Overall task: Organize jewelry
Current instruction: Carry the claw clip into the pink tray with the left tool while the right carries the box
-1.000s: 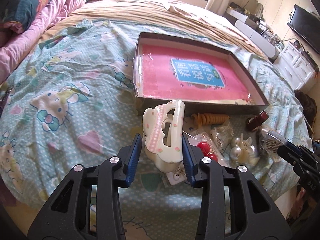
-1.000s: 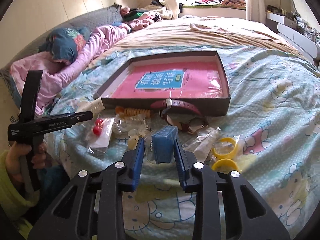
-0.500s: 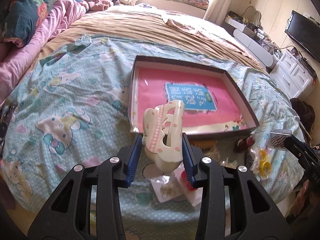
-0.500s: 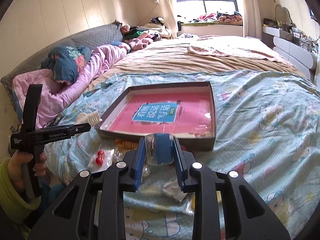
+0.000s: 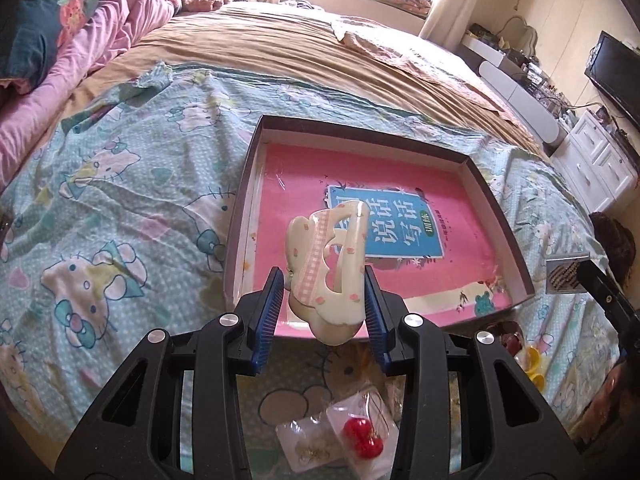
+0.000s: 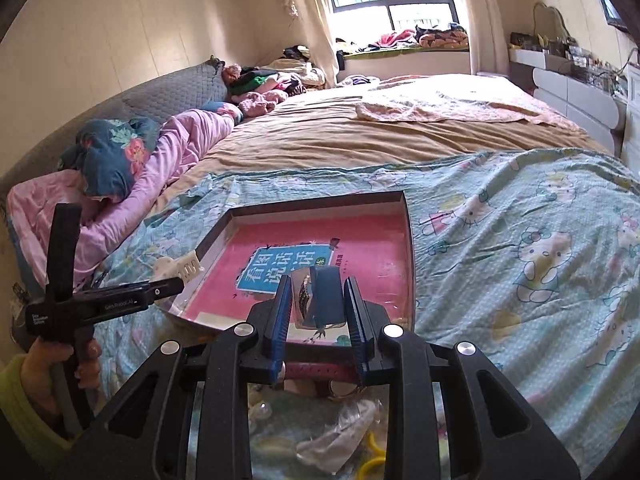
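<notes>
Right now my left gripper (image 5: 325,292) is clamped on a cream hair claw clip (image 5: 327,268), held above the near left corner of the shallow box (image 5: 240,216) with the pink book (image 5: 460,240) lying inside it. My right gripper (image 6: 319,307) is closed on a small clear packet with a blue card (image 6: 320,300), over the box's near edge. Below, on the cartoon-cat bedsheet (image 5: 120,200), lie a bagged pair of red bead earrings (image 5: 362,436) and yellow rings (image 5: 534,364) to the right.
</notes>
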A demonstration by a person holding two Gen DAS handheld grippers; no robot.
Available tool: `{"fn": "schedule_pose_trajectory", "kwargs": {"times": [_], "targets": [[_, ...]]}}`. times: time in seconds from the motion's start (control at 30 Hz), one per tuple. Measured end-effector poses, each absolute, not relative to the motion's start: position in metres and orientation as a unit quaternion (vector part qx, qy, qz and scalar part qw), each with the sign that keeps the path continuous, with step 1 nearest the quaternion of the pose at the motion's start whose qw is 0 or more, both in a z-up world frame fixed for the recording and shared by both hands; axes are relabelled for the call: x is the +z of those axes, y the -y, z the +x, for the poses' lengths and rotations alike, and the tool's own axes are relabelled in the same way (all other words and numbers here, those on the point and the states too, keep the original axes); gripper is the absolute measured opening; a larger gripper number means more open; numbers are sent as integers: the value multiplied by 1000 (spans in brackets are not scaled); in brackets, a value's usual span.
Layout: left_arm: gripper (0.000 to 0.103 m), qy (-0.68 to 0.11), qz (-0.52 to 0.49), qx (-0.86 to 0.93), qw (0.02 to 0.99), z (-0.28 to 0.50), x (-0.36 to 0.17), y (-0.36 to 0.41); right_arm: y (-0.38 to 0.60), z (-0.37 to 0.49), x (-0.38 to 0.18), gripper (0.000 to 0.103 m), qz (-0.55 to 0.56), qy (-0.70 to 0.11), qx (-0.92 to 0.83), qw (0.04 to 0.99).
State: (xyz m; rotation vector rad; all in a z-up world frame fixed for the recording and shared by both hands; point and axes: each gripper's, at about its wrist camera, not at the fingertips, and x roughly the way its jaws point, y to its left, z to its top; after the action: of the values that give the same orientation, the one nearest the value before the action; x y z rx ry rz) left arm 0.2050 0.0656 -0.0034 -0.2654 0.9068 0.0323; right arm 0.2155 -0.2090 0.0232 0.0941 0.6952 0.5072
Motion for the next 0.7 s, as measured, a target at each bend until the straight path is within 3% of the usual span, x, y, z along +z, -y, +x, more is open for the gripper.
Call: {"fn": "schedule_pose_trajectory", "kwargs": {"times": [0.7], "targets": [[30,-453,-110,3,885,237,-32,-57,194,274,-25,25,124,-434,257,855]]}}
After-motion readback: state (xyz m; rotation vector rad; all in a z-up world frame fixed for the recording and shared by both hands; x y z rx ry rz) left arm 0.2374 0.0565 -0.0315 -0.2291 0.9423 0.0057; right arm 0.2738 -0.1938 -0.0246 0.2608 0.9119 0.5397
